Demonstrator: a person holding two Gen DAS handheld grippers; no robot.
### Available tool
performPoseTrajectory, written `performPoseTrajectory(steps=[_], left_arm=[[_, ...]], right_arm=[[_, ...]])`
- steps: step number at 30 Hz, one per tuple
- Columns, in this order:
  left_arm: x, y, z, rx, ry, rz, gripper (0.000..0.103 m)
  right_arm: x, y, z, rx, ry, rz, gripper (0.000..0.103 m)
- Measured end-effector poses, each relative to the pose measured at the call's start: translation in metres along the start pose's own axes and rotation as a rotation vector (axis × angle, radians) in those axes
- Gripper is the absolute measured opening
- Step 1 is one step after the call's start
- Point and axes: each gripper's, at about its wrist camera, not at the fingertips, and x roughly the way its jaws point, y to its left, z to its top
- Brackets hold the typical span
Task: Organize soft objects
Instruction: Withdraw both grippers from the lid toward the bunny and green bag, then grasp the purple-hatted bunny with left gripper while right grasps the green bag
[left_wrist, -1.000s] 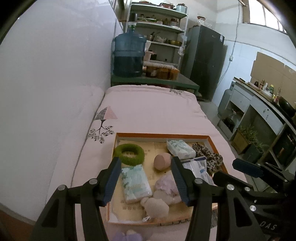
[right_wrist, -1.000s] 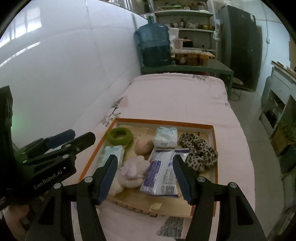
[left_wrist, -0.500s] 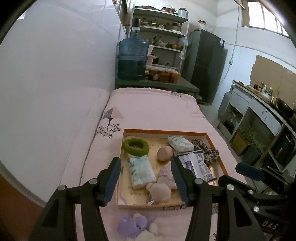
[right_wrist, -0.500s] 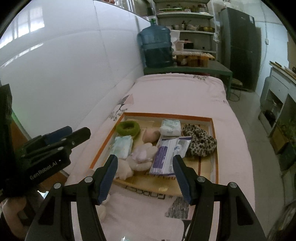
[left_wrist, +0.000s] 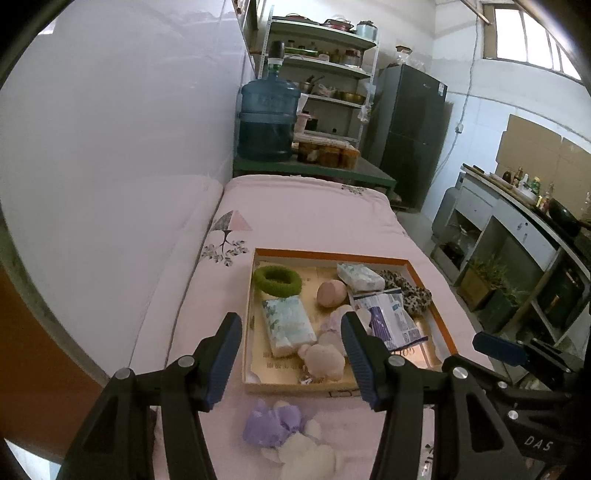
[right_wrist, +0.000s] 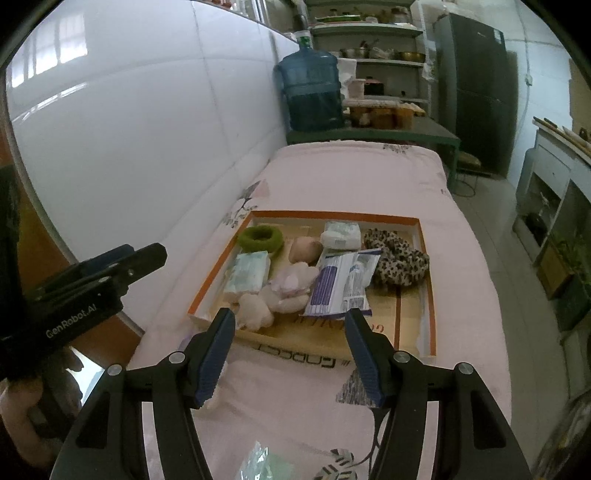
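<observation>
On the pink quilt (left_wrist: 306, 218), an orange-rimmed tray (left_wrist: 328, 254) holds a green ring (left_wrist: 277, 280), tissue packs (left_wrist: 288, 325), a leopard scrunchie (right_wrist: 397, 256) and plush pieces. Left gripper (left_wrist: 291, 360) and right gripper (right_wrist: 290, 356) hover spread, empty, near its front edge. Purple plush (left_wrist: 271, 428) lies outside, just before the tray.
</observation>
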Motion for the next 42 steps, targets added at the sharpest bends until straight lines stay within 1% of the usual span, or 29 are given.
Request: performPoseTrajectory(steps=[6,18,36,38,39,40,42], left_arm=[[-0.005,0.001,-0.011,0.007,0.003,-0.006,0.056],[-0.008,0.002,-0.037,0.028,0.021,0.018,0.056],[-0.01,0.009,-0.065,0.019,0.047,0.028,0.056],[-0.009,0.009,-0.068,0.015,0.05,0.026,0.056],[-0.009,0.01,-0.07,0.014,0.05,0.026,0.056],[-0.009,0.01,-0.072,0.012,0.05,0.026,0.056],[-0.007,0.01,-0.076,0.007,0.054,0.021,0.056]], right_arm=[[-0.003,0.001,-0.014,0.001,0.013,-0.005,0.064],[0.003,0.006,-0.045,0.01,0.07,-0.001,0.064],[0.017,0.015,-0.082,0.01,0.14,0.008,0.064],[0.018,0.015,-0.086,0.013,0.145,0.009,0.065],[0.019,0.016,-0.088,0.014,0.149,0.009,0.07],[0.02,0.016,-0.089,0.014,0.152,0.009,0.071],[0.023,0.017,-0.093,0.017,0.16,0.011,0.071]])
